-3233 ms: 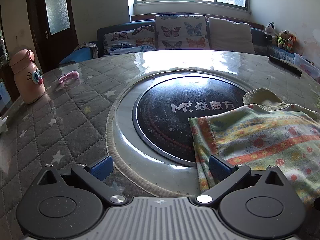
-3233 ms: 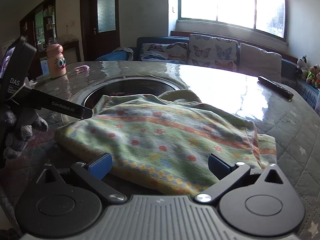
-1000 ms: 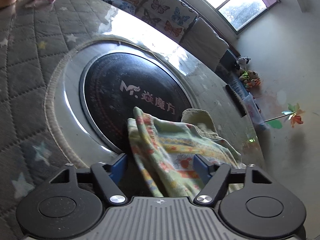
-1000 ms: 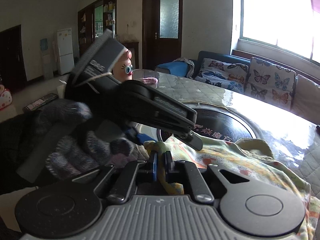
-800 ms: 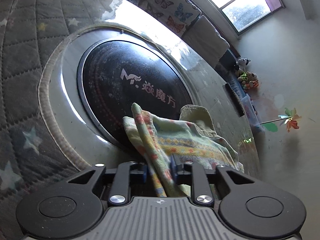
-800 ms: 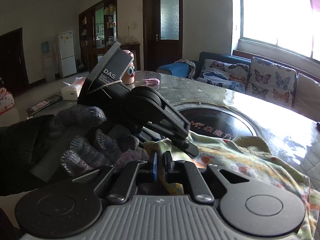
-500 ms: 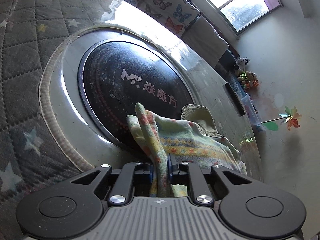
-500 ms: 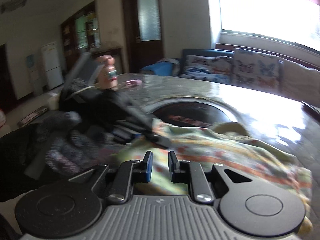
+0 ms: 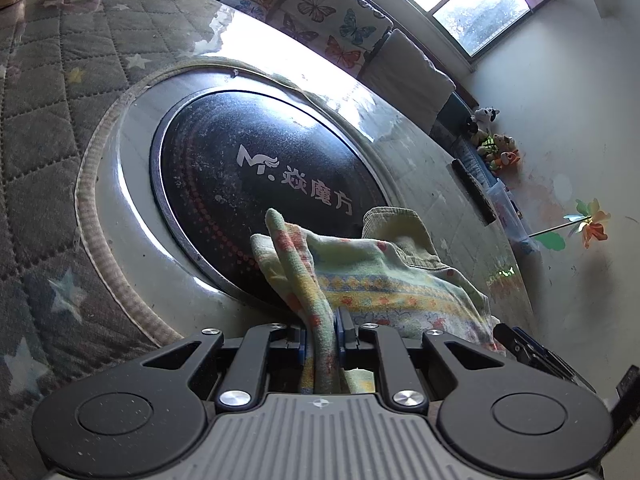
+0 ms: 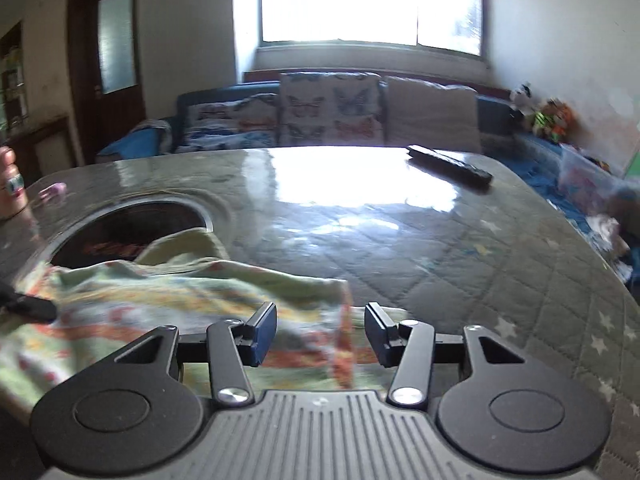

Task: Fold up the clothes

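While clamped on a bunched fold of the patterned garment (image 9: 372, 276), left gripper (image 9: 322, 336) seen with both blue pads pressed against the cloth, a ridge of fabric rising out ahead of the fingers. Garment, pale green with orange and yellow floral bands, spread over the quilted table cover (image 9: 44, 128), its far edge lapping onto the round black cooktop (image 9: 240, 168) set into the table and ringed by a steel rim. White logo and characters visible on the cooktop's glass.

Right gripper (image 10: 321, 330) pictured with jaws standing apart, having just been opening, pads on either side of the garment's orange-banded edge (image 10: 342, 332) but pressing nothing; picture soft with motion blur. Left gripper's dark fingertip (image 10: 34, 308) showing at the far left of the right wrist view, resting on the cloth.

Farther off: black remote control (image 10: 450, 166) lying on the glossy table top, well apart from the garment; sofa with butterfly cushions (image 10: 328, 114) under a bright window (image 10: 368, 0); soft toys (image 9: 494, 140) and a paper pinwheel (image 9: 592, 226) against the wall.
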{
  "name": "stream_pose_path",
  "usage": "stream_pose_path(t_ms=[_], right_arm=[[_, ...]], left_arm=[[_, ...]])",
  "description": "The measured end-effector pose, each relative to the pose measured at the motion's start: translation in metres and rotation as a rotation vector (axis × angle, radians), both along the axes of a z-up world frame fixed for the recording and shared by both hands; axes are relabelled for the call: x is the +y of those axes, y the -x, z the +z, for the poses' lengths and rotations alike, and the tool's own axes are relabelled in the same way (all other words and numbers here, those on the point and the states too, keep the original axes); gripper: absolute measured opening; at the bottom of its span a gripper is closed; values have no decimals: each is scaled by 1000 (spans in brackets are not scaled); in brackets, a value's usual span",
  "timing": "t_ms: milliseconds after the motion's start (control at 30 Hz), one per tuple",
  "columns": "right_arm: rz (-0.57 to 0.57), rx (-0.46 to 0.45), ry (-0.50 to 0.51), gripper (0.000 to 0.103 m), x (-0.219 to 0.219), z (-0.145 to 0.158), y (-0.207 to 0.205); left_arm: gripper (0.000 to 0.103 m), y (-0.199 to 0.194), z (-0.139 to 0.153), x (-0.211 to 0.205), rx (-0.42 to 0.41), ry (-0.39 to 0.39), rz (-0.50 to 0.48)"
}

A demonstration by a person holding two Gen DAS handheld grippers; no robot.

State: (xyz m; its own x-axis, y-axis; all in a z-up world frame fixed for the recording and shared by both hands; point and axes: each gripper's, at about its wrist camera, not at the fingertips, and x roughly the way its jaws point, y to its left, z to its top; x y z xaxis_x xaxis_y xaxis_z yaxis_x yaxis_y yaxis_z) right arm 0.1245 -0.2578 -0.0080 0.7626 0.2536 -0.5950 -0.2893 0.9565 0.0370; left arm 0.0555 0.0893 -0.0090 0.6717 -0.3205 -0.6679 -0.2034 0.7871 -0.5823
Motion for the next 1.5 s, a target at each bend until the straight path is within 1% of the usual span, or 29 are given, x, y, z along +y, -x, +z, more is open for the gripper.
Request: stream_pose_path(t_ms=[33,167,267,300,333,367,400,433,467,500,633,767,967,1133,1300,1500], right_arm=[[-11,8,-5,55,-2,-2,-3],[-64,49,-56,60,-17,-11,-11],[-78,59,-89,62,-21,-14,-12],[-79,59,-99,58,-21,-15,-13],[-67,59,-101,47,-20,-15,-12],[-59,61,-103,40,-19,-15,-12],[-49,62,-105,27,-17,-14,-10],[-39,63,-106,22,-14,-13,-8],[-29,63,-108,19,-12,-12,-6],[-26,55,-111,12,-12,-10,-4],[-22,13,-133,11,-16,2,7],[-40,-41,-145,10,-27,19,21],[-96,-102,-124,10,-52,42,24],[-182,-140,-117,10,-85,54,19],[-259,-165,-102,10,-115,60,14],[-328,-170,-84,10,-143,59,8]], left_arm=[[15,0,0,0,0,-4,-1],[15,-1,1,-2,0,-20,-7],[15,-3,2,-3,1,-36,-10],[15,-3,3,-3,1,-43,-11],[15,-4,3,-4,0,-51,-12],[15,-4,4,-4,-1,-58,-13],[15,-5,5,-5,-3,-66,-13],[15,-5,7,-5,-6,-75,-14],[15,-5,9,-6,-10,-84,-16],[15,-6,11,-7,-14,-93,-18],[12,-10,23,-12,-38,-130,-39],[11,-22,40,-26,-79,-161,-81],[9,-53,57,-65,-115,-197,-162],[9,-79,71,-108,-156,-226,-256],[9,-109,76,-147,-181,-234,-322],[9,-134,72,-184,-188,-252,-387]])
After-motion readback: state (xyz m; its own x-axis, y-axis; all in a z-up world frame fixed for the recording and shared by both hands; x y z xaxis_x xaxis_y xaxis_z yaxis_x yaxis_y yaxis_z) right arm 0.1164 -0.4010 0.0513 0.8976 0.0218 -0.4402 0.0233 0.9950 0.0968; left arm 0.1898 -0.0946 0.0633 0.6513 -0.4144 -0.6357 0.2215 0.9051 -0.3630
